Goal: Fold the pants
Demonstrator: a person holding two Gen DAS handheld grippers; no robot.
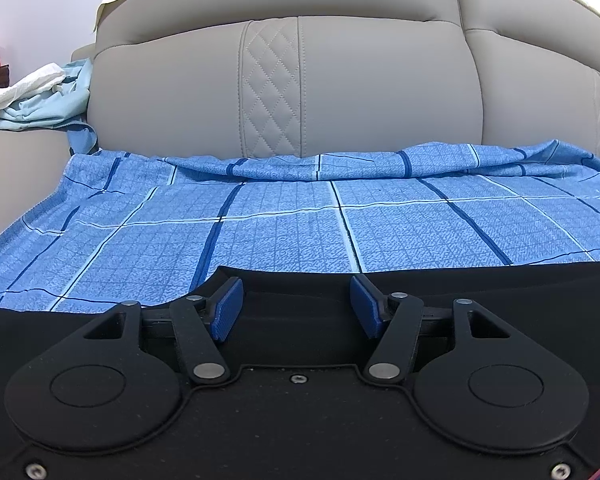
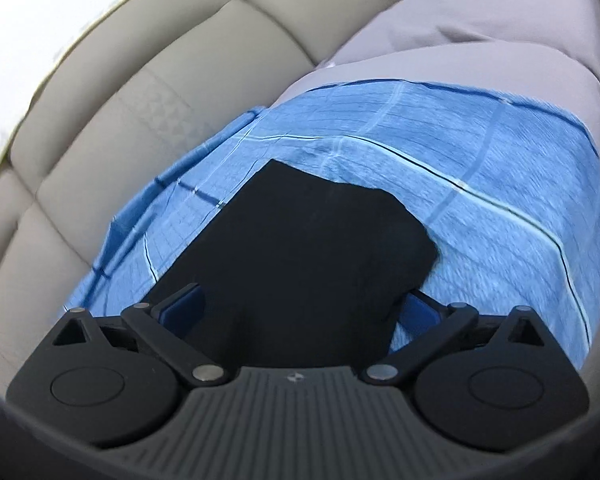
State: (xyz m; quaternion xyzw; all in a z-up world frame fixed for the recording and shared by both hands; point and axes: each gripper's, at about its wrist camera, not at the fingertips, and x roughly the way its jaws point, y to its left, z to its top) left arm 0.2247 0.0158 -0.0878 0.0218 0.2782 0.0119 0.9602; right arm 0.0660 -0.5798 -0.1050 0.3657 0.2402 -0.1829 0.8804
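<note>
the black fabric pants lie folded into a compact, roughly square bundle on the blue checked cotton sheet that covers the seat of the grey leather sofa. in the right wrist view the bundle fills the centre and runs down to 6 o'clock, between the fingers of the right tongs, which are spread wide with a blue pad at either side of the cloth and no pinch on it. whether the pads touch the fabric i cannot tell; that view is blurred.

the left tongs are also spread, sitting low over the near edge of the pants, with dark cloth below and between the fingers and nothing gripped. a heap of pale blue and white laundry lies at 9 o'clock on the sofa arm.

the fold looks nearly done. the risk from here is dragging: a pad catching the top layer as either tool moves could pull the bundle open or skew its corners. the loose sheet could also bunch and carry the pants along with it.
</note>
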